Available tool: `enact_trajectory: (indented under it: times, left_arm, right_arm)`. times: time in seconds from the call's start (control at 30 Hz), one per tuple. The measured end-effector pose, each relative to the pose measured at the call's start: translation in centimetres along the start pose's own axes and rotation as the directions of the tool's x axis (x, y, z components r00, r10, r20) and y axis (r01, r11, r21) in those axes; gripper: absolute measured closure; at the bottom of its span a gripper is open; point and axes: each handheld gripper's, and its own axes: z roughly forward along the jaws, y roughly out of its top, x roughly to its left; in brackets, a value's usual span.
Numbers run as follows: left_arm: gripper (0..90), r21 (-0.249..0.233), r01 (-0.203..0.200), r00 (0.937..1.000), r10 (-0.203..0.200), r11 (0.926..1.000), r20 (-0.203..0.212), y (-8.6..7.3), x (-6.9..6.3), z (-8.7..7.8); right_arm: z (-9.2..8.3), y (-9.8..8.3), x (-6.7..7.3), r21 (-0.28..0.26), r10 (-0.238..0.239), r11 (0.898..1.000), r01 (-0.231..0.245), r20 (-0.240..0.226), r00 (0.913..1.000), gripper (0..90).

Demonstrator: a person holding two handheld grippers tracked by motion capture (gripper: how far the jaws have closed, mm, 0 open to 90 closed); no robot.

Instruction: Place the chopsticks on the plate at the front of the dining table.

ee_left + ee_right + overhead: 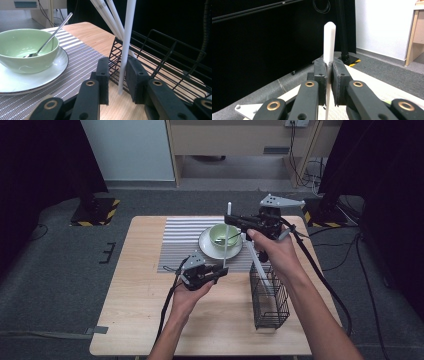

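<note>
My left gripper point(218, 270): near centre of table point(135, 320), jaws narrowed around lower end of white chopstick point(226, 235), small gaps either side. My right gripper point(235, 220): farther right, clamped on chopstick's upper part, stick upright. Black wire basket point(270, 302): near right.

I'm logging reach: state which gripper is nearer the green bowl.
Right. The right gripper, shut on an upright white chopstick, hangs just above the green bowl. The left gripper sits nearer the person, beyond the plate's near rim.
</note>
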Motion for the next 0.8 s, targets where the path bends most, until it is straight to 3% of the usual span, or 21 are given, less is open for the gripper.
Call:
enact_trajectory:
  times: [0.8]
  left_arm:
    - [76.8, -0.001, 0.014, 0.9996, -0.013, 0.9999, 0.023, -0.02, -0.09, 0.14]
  right_arm:
    - [0.1, -0.03, -0.05, 0.01, 0.001, 1.0, -0.001, -0.011, 0.9999, 83.4]
